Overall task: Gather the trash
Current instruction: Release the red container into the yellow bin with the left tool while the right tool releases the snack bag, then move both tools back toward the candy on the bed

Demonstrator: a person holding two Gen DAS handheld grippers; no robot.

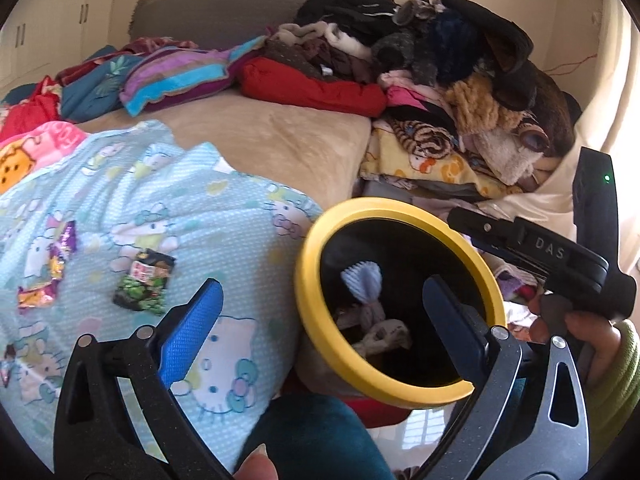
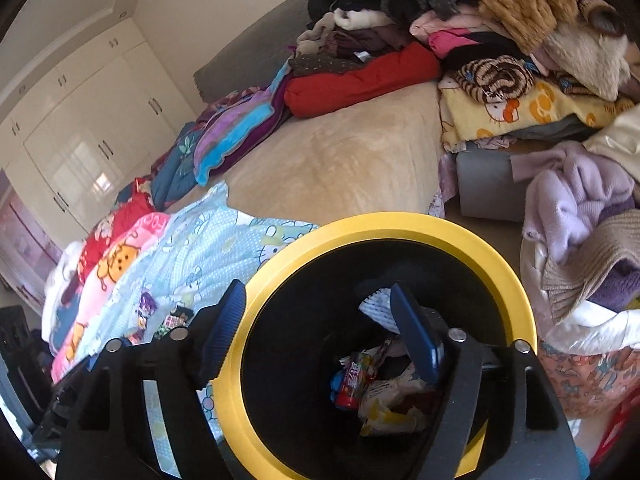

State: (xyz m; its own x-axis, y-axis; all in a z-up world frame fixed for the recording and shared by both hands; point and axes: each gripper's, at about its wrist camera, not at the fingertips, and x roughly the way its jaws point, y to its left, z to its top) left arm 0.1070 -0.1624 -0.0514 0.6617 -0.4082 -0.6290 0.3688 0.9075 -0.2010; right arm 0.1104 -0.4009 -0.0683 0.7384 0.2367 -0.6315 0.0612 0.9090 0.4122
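Both my claws gape wide, holding nothing. My left gripper (image 1: 320, 312) straddles the yellow-rimmed bin's (image 1: 316, 320) rim; my right gripper (image 2: 320, 320) does too. 2 wrappers lie at 10 o'clock on the Hello Kitty blanket (image 1: 200, 208): green snack packet (image 1: 145, 280), purple wrapper (image 1: 58, 258). Trash (image 2: 384, 392) fills the bin's bottom.

Soft daylight, sharp centre, heavy fisheye bending and dark corners.

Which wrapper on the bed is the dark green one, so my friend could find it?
Find the yellow-rimmed bin beside the bed. On the pale blue cartoon-cat blanket next to it lie wrappers. The green wrapper is the nearest; the others are purple and orange.
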